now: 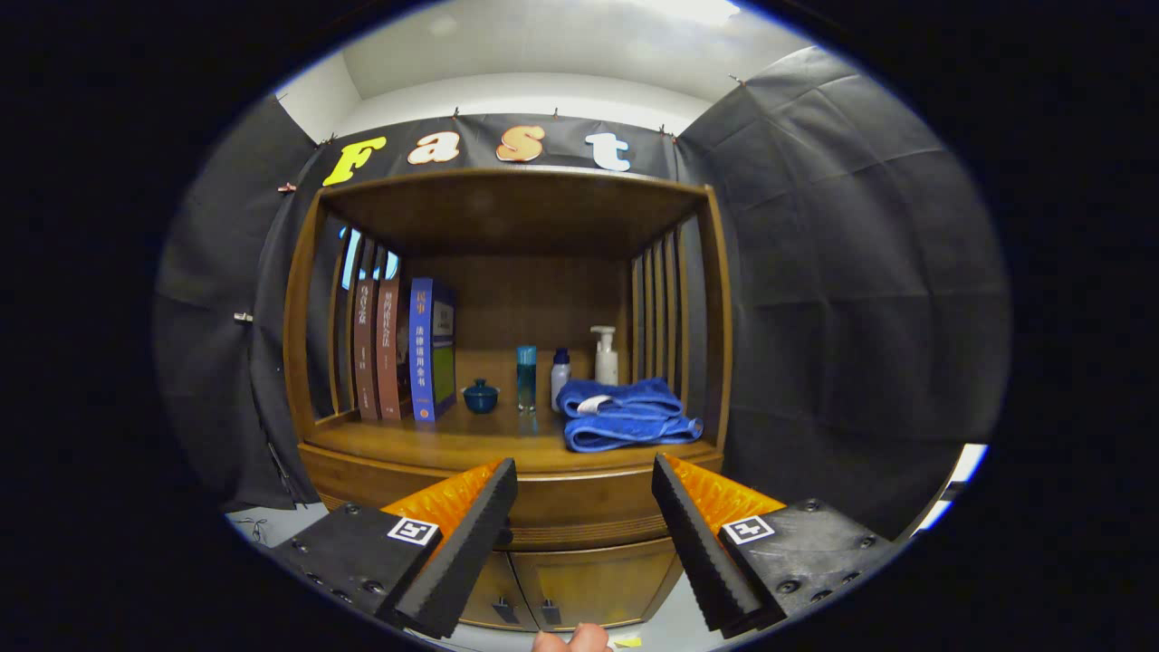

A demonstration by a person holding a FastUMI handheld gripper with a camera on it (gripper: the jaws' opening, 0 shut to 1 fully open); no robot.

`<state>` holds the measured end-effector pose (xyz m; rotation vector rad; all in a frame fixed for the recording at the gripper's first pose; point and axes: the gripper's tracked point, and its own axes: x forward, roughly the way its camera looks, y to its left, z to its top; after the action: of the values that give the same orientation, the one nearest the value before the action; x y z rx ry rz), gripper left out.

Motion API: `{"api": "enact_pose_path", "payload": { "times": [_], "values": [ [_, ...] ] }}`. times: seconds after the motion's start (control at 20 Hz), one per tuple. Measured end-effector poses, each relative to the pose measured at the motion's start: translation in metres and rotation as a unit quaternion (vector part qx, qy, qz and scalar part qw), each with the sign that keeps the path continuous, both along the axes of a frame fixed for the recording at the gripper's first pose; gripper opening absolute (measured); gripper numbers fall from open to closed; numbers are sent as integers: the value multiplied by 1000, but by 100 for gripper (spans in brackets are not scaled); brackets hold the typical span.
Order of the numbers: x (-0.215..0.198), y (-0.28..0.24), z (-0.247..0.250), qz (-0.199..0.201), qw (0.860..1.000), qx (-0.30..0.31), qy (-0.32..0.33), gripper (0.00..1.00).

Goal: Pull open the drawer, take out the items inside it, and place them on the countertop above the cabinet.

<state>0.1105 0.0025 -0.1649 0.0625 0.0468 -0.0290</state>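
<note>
Two black ribbed fingers of the gripper (584, 480) stood well apart with nothing between them, hanging in the air in front of the cabinet (579, 580). Framed in the gap was the drawer (584, 507), a curved wooden front just under the countertop (435, 444). It looked shut, flush with the cabinet face, so whatever lay inside was hidden. No handle on it could be made out from here. Below it, two small doors (579, 589) carried dark pulls, and a bit of a hand (570, 641) showed at the very near edge.

Beyond the fingers, the countertop already held several things. Near the right front lay a folded blue towel (625, 415). Behind it stood a white pump bottle (605, 355), with a small white bottle (560, 377) and a blue tube (526, 376) to their left. Further left sat a little dark bowl (480, 396), and at the far left books (407, 349) stood upright against the slatted side.

By my reading, the task was at its first step: the approach, with the drawer not yet opened. The next move would call for coming closer and lower, finding an edge or lip on the drawer front, closing on it, and pulling straight toward the near side. The bare left front of the countertop seemed the likeliest place for what comes out.
</note>
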Motion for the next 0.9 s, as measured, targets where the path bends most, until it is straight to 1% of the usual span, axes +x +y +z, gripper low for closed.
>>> {"api": "enact_pose_path", "payload": {
  "times": [0.15, 0.35, 0.5, 0.75, 0.9],
  "values": [
    [22, 19, -42, 24, 999, 18, 18, 98],
    [40, 41, -82, 54, 998, 5, 41, 98],
    [51, 60, -103, 78, 995, -1, 56, 98],
    [66, 82, -125, 85, 994, -4, 71, 98],
    [72, 83, -136, 70, 994, -10, 83, 98]
  ]
}}
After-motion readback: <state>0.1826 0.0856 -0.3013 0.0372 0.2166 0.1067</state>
